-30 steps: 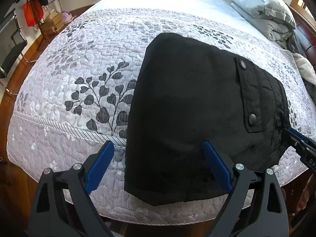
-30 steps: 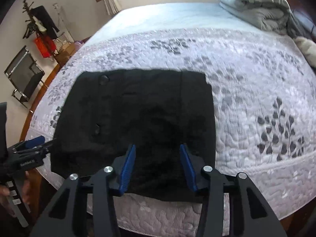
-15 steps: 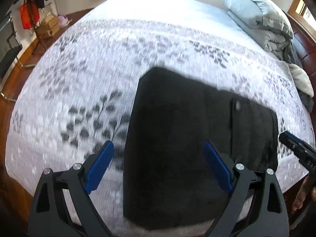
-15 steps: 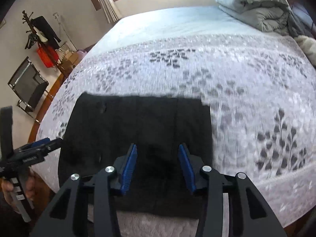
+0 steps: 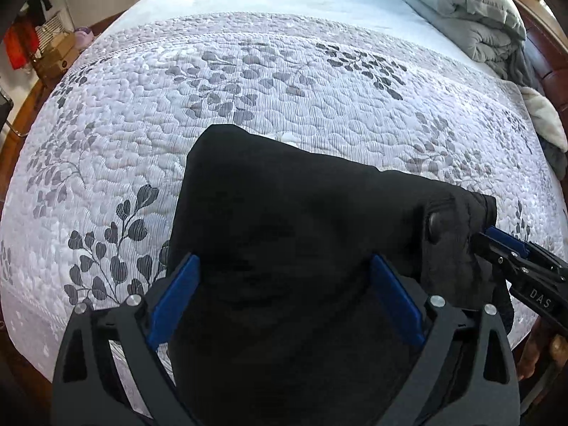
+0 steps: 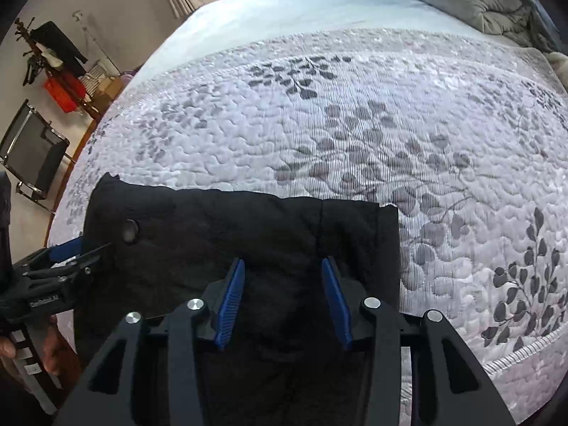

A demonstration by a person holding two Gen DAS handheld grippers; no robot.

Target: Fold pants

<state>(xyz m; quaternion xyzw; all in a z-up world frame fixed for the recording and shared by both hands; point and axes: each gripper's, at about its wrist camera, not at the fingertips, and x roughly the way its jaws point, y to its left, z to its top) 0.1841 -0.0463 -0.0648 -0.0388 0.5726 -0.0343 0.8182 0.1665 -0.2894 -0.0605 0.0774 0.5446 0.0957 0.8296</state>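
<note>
Folded black pants (image 5: 291, 220) lie at the near edge of the bed, also shown in the right wrist view (image 6: 230, 230), with a snap button (image 5: 433, 222) on a pocket flap. My left gripper (image 5: 284, 284) is open, its blue fingers straddling the near part of the pants. My right gripper (image 6: 282, 287) is open too, fingers spread over the near fabric. Each gripper shows in the other's view: the right at the pants' pocket edge (image 5: 504, 248), the left at the opposite side (image 6: 71, 255).
The bed has a white quilt with grey leaf print (image 5: 248, 88). A grey folded duvet (image 5: 461, 3) and a cream cloth (image 5: 543, 117) lie at the far right. A chair (image 6: 32, 156) and clothes rack (image 6: 53, 60) stand left of the bed.
Both grippers have pulled back and lowered toward the near edge. The pants now look shorter, their far edge closer to me. Both grippers stayed open.
</note>
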